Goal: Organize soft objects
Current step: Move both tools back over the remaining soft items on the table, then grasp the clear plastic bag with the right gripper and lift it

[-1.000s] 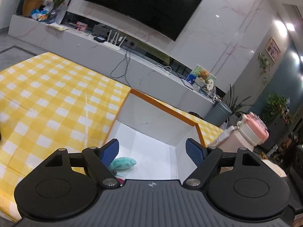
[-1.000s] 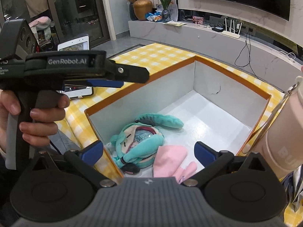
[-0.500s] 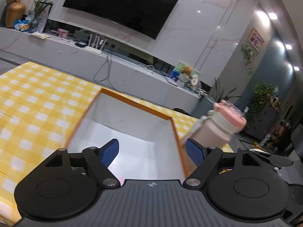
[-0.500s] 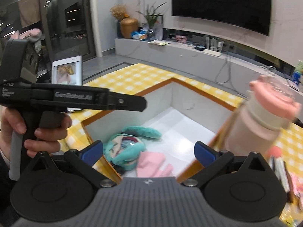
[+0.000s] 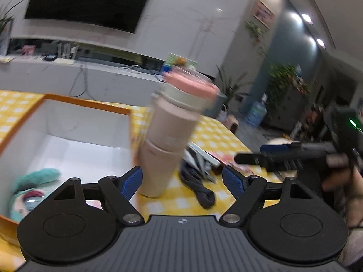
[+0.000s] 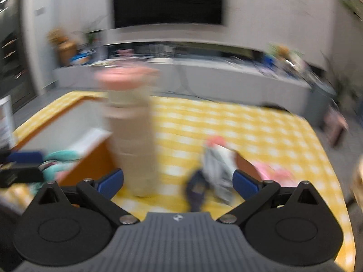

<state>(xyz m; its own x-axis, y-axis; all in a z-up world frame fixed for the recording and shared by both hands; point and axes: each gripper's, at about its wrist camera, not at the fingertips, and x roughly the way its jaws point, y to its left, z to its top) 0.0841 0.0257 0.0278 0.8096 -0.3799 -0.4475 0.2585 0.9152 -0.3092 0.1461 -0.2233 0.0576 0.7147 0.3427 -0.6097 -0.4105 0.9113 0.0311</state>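
Observation:
An orange-rimmed white box point(image 5: 88, 102) stands on the yellow checked table and holds a teal plush doll point(image 5: 34, 181); the doll also shows in the right wrist view point(image 6: 61, 158). A dark sock point(image 5: 199, 189) lies on the table right of a beige bottle, also blurred in the right wrist view point(image 6: 196, 190). A pink soft item point(image 6: 274, 172) lies further right. My left gripper point(image 5: 182, 181) is open and empty, above the bottle and sock. My right gripper point(image 6: 178, 184) is open and empty, facing the sock; it also shows in the left wrist view point(image 5: 261, 154).
A tall beige bottle with a pink lid point(image 5: 174, 136) stands just right of the box, also in the right wrist view point(image 6: 131, 133). Magazines and papers point(image 5: 204, 156) lie behind the sock. A TV and a long grey console stand beyond the table.
Both grippers have swung right, away from the box toward the bottle and the sock. Both stay open. The right wrist view is now motion blurred.

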